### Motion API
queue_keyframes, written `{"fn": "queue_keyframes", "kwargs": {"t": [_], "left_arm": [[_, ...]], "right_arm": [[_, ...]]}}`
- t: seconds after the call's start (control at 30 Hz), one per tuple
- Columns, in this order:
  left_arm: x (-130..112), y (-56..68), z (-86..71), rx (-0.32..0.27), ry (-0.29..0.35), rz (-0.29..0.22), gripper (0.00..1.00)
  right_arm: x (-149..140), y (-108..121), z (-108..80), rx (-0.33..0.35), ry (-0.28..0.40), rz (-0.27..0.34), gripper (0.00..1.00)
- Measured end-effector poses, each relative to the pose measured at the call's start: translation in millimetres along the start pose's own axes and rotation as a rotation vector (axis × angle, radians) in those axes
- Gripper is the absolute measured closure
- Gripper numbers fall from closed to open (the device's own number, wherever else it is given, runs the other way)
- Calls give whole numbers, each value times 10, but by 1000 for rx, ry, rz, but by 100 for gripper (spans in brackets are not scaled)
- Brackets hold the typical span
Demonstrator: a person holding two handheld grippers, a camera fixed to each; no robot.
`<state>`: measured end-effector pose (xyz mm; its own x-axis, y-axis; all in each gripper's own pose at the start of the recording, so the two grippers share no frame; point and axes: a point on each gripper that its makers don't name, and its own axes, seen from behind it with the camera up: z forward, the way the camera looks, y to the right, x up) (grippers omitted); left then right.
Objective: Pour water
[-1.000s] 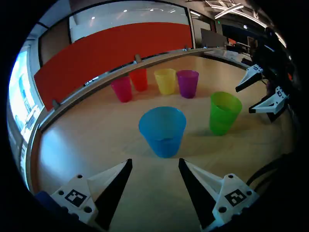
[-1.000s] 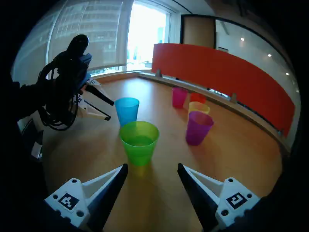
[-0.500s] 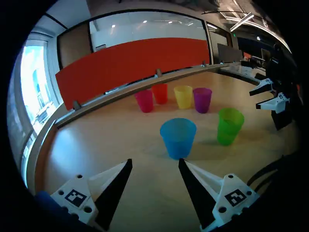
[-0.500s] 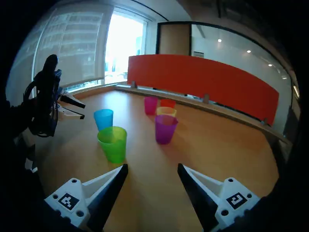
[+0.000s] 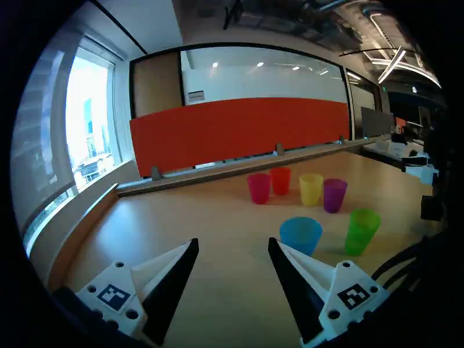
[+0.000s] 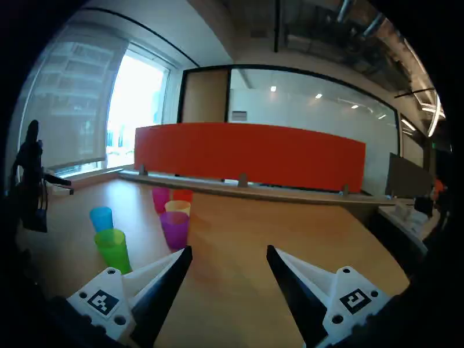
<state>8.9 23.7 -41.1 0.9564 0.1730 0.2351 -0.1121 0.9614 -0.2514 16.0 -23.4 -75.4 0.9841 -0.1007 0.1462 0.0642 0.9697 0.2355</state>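
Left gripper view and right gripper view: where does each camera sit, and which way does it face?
Left gripper view: rides on the left tongs, facing across the table toward the red panel; its own open fingers show below.
Right gripper view: rides on the right tongs, facing the same panel, green cup at its left; own open fingers below.
Shared: table, panel, green cup, blue cup.

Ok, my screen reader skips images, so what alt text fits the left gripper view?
The left gripper, open and empty, hovers over a wooden table, with a blue cup just beyond it and a green cup beside that. Behind them stand a pink cup, orange cup, yellow cup and purple cup in a row, before a red panel.
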Motion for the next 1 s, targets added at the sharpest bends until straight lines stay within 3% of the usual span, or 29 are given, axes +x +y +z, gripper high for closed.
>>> {"fn": "queue_keyframes", "kwargs": {"t": [0.2, 0.5, 0.7, 1.0], "left_arm": [[88, -117, -87, 51, 67, -61, 12], [315, -218, -183, 109, 188, -95, 12], [368, -181, -139, 116, 217, -121, 11], [407, -134, -73, 130, 240, -132, 12]], "right_arm": [[189, 202, 3, -83, 82, 8, 0], [322, 375, 55, -189, 166, 25, 0], [341, 481, 48, -248, 189, 39, 0], [399, 585, 61, -264, 208, 90, 0]]}}
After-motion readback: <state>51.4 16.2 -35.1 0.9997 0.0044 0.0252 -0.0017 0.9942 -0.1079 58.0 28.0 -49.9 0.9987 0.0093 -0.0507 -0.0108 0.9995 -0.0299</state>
